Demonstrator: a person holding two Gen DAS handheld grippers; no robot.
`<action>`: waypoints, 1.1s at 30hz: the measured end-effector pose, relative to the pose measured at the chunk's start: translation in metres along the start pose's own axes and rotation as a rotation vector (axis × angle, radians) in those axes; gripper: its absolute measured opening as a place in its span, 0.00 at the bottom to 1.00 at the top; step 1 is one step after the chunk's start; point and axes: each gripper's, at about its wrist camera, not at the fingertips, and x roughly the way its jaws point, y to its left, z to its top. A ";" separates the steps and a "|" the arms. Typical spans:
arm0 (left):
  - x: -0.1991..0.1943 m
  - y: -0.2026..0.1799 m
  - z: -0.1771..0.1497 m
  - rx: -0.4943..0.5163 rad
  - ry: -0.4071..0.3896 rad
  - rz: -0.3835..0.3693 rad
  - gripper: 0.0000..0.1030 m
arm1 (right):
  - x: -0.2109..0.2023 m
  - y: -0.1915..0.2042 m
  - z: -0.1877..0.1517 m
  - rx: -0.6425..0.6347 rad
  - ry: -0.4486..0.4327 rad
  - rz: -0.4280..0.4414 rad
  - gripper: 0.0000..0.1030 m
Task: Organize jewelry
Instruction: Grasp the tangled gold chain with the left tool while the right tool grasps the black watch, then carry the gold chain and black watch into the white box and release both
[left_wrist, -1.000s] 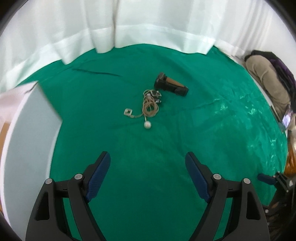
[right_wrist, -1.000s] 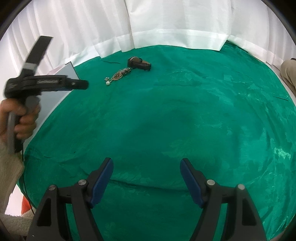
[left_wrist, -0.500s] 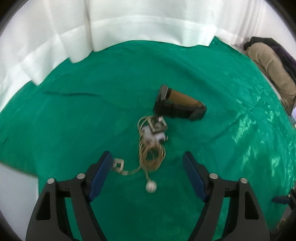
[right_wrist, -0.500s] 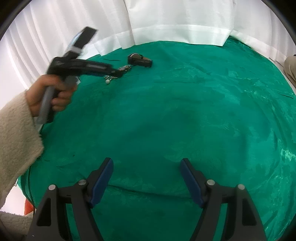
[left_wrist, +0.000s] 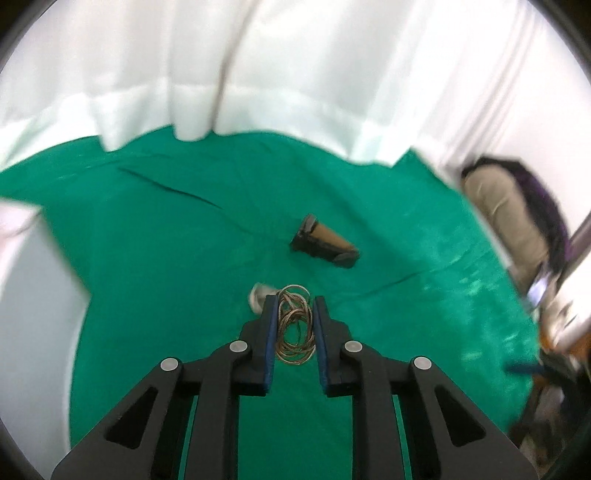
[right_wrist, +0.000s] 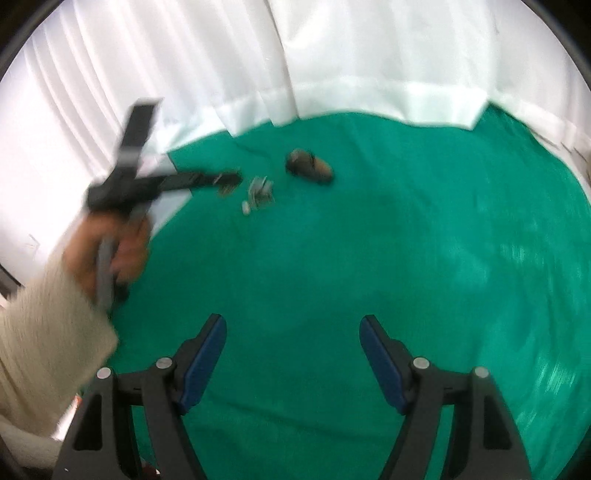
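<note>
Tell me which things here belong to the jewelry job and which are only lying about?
Belong to the job:
- coiled chain necklace, between the left gripper fingers
- watch
- small silver pieces
- white box, probably

Lying about:
- green cloth
- white curtain
- right gripper, open, idle

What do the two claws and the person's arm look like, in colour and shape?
Both the left claw and the right claw have black angular frames with silver round rivets and flat blue finger pads. The left hand is bare, with a cream ribbed knit sleeve.
</note>
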 end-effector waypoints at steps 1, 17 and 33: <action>-0.014 0.000 -0.004 -0.024 -0.010 -0.008 0.16 | 0.003 -0.004 0.022 -0.013 0.002 0.013 0.74; -0.160 0.001 -0.063 -0.211 -0.071 -0.031 0.16 | 0.209 0.034 0.167 -0.441 0.232 -0.101 0.12; -0.335 0.033 -0.047 -0.311 -0.290 0.004 0.16 | 0.056 0.182 0.182 -0.525 0.020 0.188 0.12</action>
